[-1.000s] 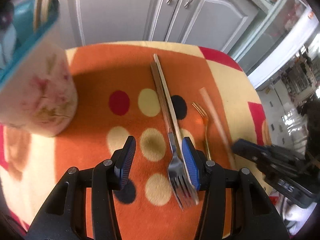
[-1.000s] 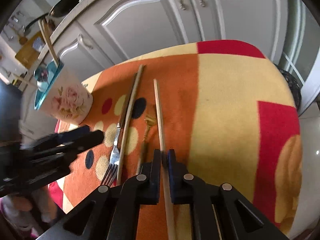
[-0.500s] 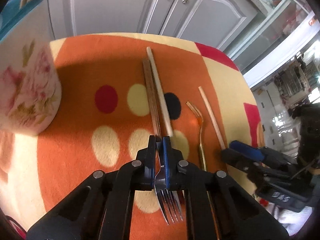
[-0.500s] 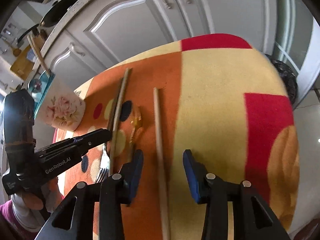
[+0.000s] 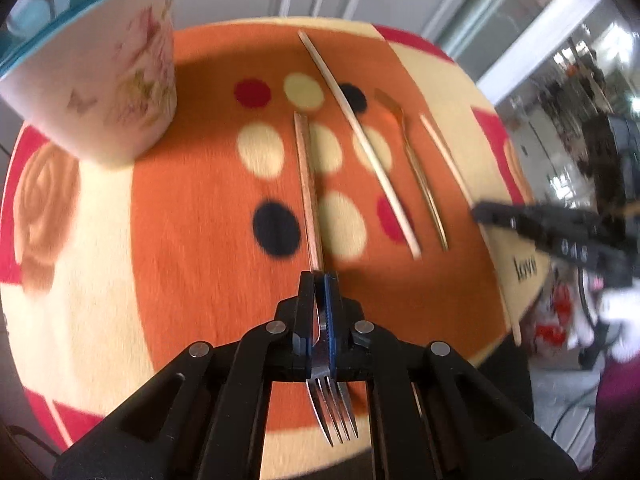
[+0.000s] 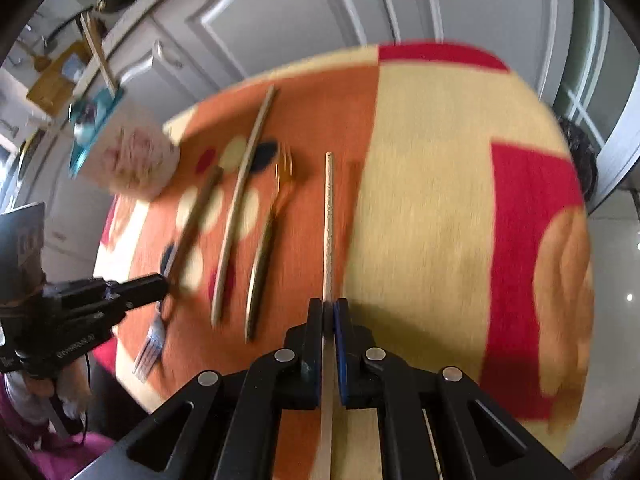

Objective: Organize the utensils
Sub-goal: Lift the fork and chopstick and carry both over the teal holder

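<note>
My left gripper [image 5: 320, 280] is shut on a steel fork with a wooden handle [image 5: 306, 176], tines pointing back under the gripper, lifted off the table. My right gripper [image 6: 328, 306] is shut on a pale chopstick [image 6: 328, 216] that points away from me. On the orange spotted cloth [image 5: 200, 200] lie a second pale chopstick [image 5: 360, 136] and a small gold fork [image 5: 416, 164]. A floral holder with a teal rim [image 5: 112, 72] stands at the far left, with utensils in it. The fork also shows in the right wrist view [image 6: 192, 220], as does the left gripper [image 6: 156, 282].
Grey cabinet doors [image 6: 280, 20] stand behind the round table. The table edge [image 5: 516, 320] drops off at the right near my right gripper [image 5: 560, 232]. The holder also shows in the right wrist view [image 6: 132, 156].
My left gripper closed on the fork and pulled it back and up, away from the chopstick beside it. My right gripper opened, then closed again on the right chopstick.
</note>
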Demonstrator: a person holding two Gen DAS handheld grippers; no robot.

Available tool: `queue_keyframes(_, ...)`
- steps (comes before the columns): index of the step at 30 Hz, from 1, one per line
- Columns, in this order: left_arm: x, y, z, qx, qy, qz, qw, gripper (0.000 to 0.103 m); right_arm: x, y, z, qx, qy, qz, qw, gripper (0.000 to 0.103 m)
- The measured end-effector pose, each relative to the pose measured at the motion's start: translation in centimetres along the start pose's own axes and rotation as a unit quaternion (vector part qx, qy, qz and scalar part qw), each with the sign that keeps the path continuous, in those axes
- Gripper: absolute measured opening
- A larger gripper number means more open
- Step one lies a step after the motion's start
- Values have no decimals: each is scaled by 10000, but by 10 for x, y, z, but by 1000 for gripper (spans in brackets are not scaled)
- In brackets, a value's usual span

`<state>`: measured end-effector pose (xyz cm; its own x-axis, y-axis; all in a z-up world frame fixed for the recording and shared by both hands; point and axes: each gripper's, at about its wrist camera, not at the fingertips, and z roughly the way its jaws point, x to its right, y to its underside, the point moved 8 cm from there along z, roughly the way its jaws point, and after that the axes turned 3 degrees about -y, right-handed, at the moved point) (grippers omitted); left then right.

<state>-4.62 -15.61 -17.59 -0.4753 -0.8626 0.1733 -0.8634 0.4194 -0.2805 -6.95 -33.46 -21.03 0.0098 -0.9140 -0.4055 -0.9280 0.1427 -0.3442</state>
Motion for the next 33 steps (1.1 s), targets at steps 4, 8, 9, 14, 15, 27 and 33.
queue_keyframes(4, -3, -9, -5, 91, -47, -68, 9999, 6, 4, -8, -4, 183, 137, 31, 9997, 11)
queue_keyframes(8, -7, -36, -4, 277, -167, -265, 9991, 23, 4, -34, -1, 276, 282, 9, 9992, 11)
queue_keyframes(9, -7, -42, -1, 301, -229, -282, 9989, 23, 2, -41, 2, 241, 343, -38, 9991, 11)
queue_keyframes(14, -2, -63, 17, 220, -614, -111, 9978, 28, -5, -59, 20, 56, 564, -294, 9980, 28)
queue_keyframes(15, -3, -66, 21, 188, -680, -98, 9975, 28, -5, -62, 22, 49, 597, -327, 9977, 28)
queue_keyframes(27, -9, -78, -7, 587, -272, -233, 9976, 8, -7, -76, 2, 489, 152, -306, 9982, 5)
queue_keyframes(33, -7, -70, -70, 1118, 7, -152, 9936, 8, -33, -78, -65, 1150, -310, -332, 9923, 5)
